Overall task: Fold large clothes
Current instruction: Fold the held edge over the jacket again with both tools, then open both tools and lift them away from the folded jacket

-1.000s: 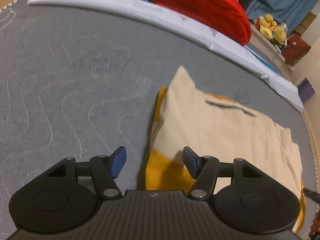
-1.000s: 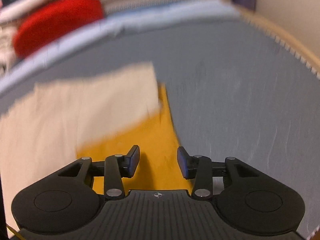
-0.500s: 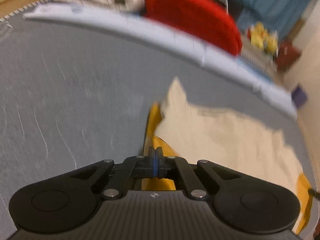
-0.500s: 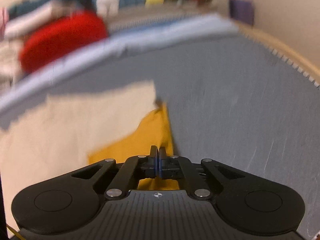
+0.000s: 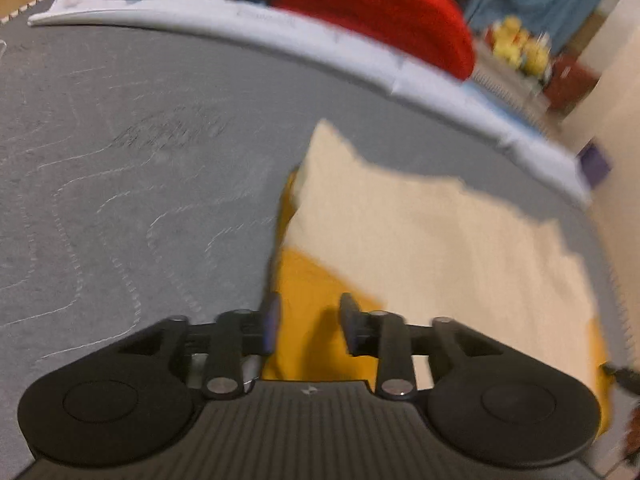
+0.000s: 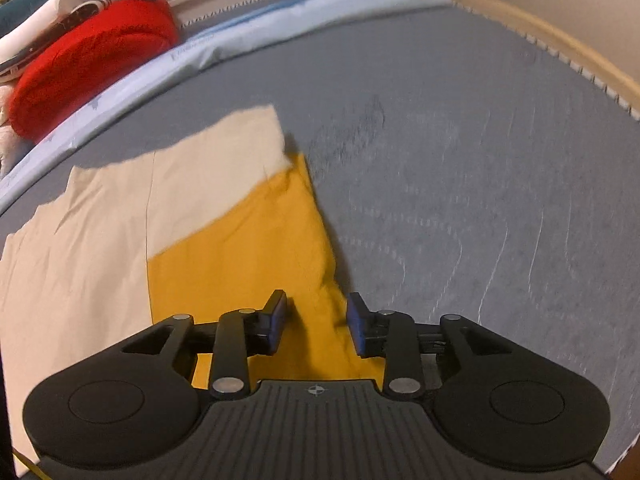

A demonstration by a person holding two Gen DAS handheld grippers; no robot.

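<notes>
Yellow-and-cream cotton garment (image 5: 420,248) lies flat on the grey quilted mattress (image 5: 120,160), cream panel folded over the yellow, w/ one yellow corner under each tool.

Left tool (image 5: 308,328): jaws opening, yellow cloth between them but pads not pressing, so released. Right tool (image 6: 316,328): same, jaws opening over the yellow edge (image 6: 320,240), nothing gripped.

Step looks like letting go after laying a fold, or re-setting for the next grip; can't say which. To do it well:
- open fully before lifting, so cloth doesn't snag and drag the fold.
- lift both tools together, straight off.
- for the next fold, pinch both corners at matching points, keep the edge taut btw them.
- fold toward open mattress, away from the pale blue sheet (image 5: 360,56) and red blanket (image 5: 372,8) at the far side.
</notes>
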